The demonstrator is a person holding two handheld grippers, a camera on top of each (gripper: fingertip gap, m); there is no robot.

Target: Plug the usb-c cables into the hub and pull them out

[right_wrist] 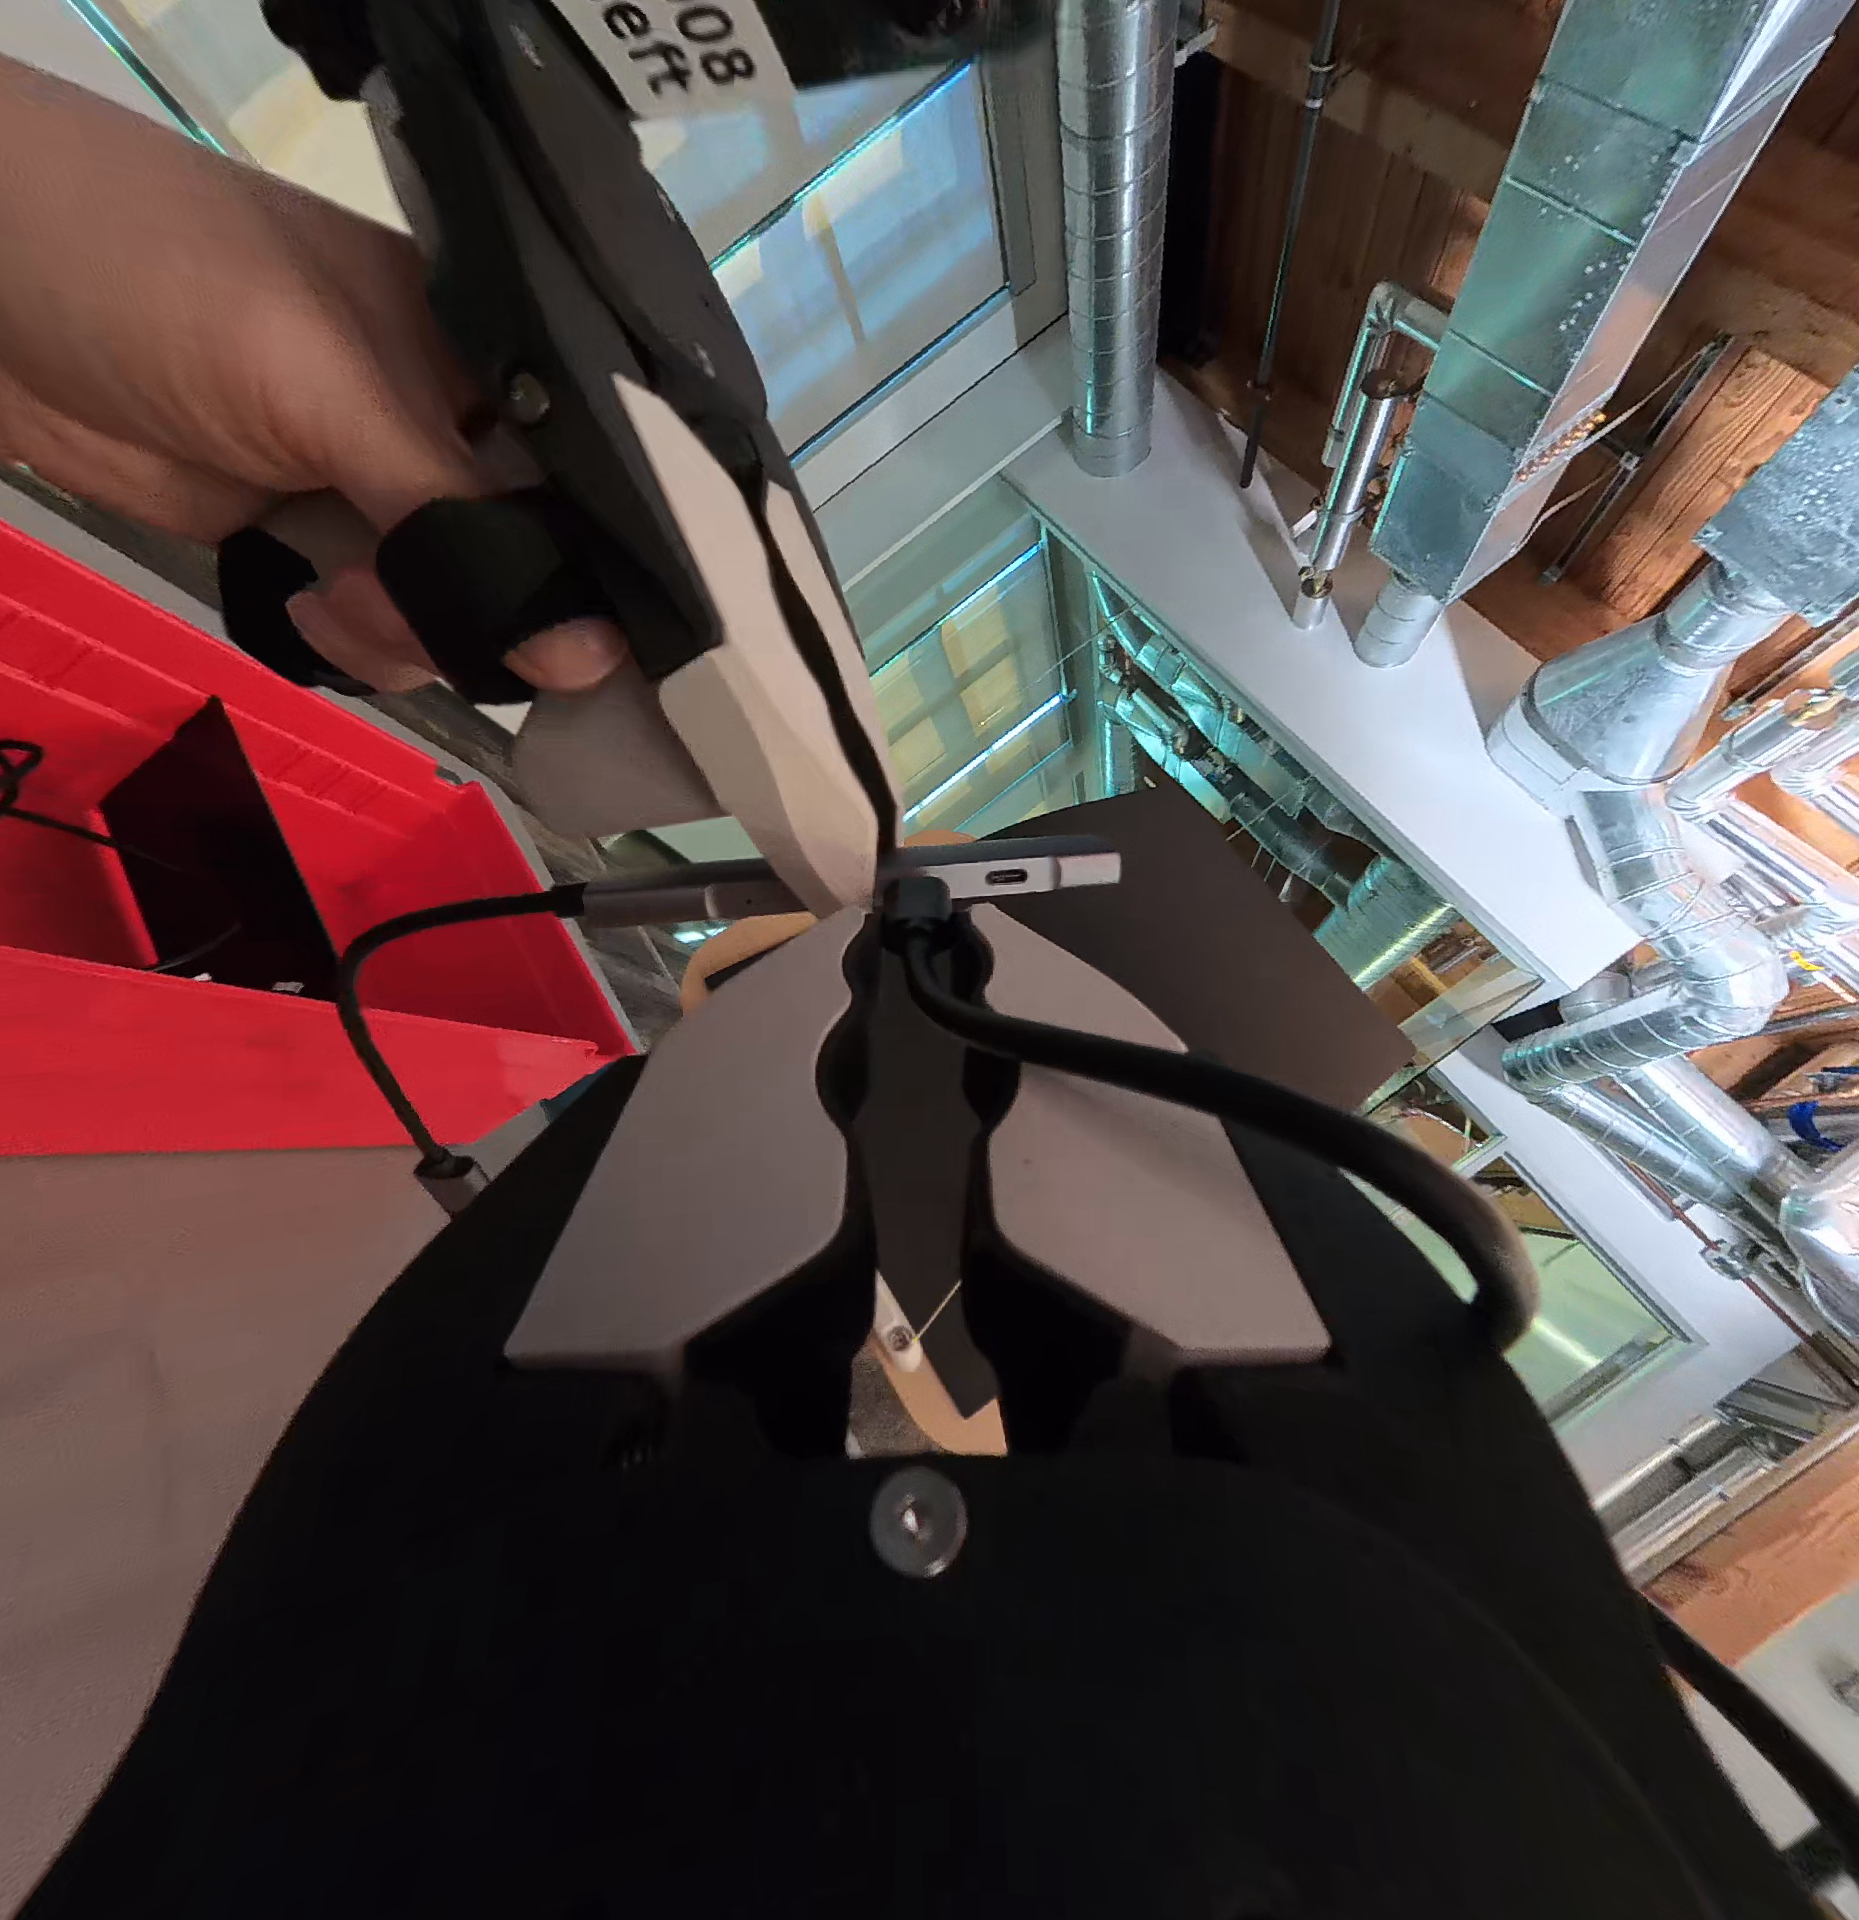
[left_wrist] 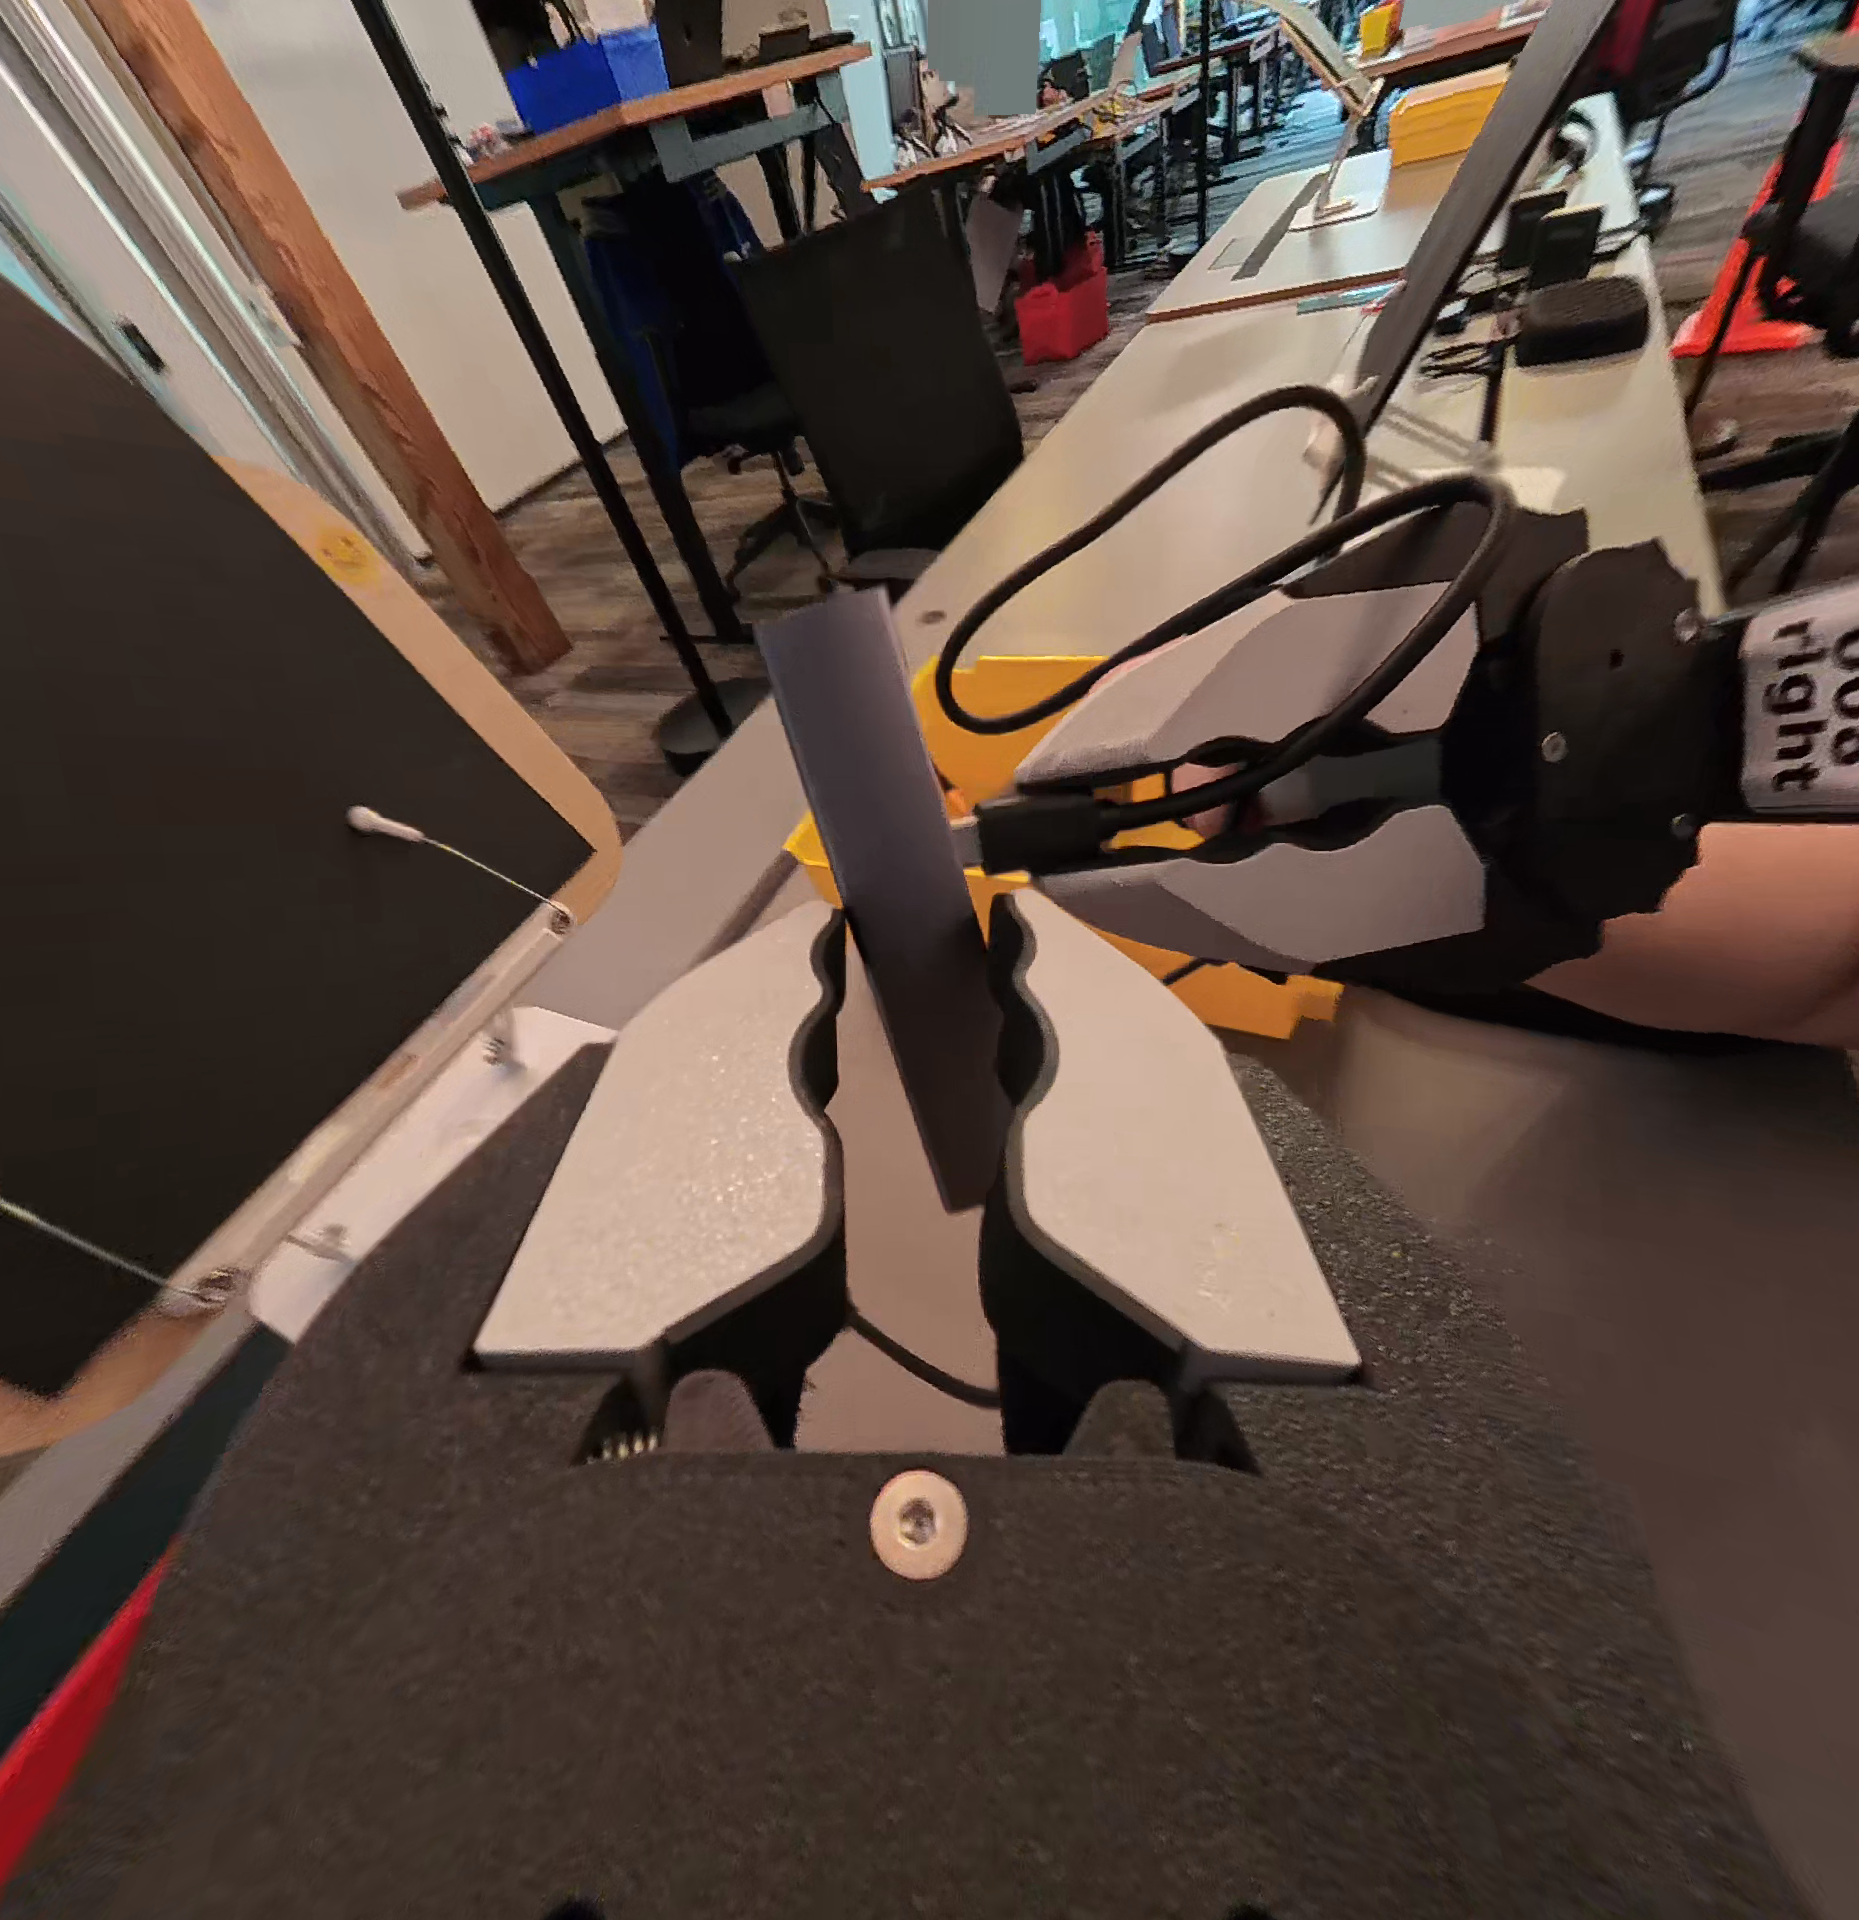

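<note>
Left wrist view shows the left gripper [left_wrist: 917, 997] clamped on the hub [left_wrist: 883, 883], a slim dark bar held clear of the grey table [left_wrist: 1527, 1195] with its long axis running up and away from the camera, leaning slightly left. Holding it by the near end leaves the right edge free — judged a deliberate brace so the ports stay reachable. From the right, the right gripper [left_wrist: 1018, 821] pinches the black plug [left_wrist: 1039, 831] of a usb-c cable [left_wrist: 1133, 540], the metal tip pointing left and meeting the hub's edge square-on; whether it is fully seated cannot be told. The cable loops back over that gripper. A yellow bin [left_wrist: 1216, 977] sits on the table beyond the hub. Right wrist view confirms it: the right gripper [right_wrist: 909, 914] is closed on the plug [right_wrist: 914, 899] directly under the hub [right_wrist: 1008, 878], which here lies left to right, one open port [right_wrist: 1011, 879] visible just right of the plug. The left gripper [right_wrist: 873, 831] grips the hub from above, and a tail lead [right_wrist: 385, 997] exits the hub's left end beside a red bin [right_wrist: 281, 1039].
</note>
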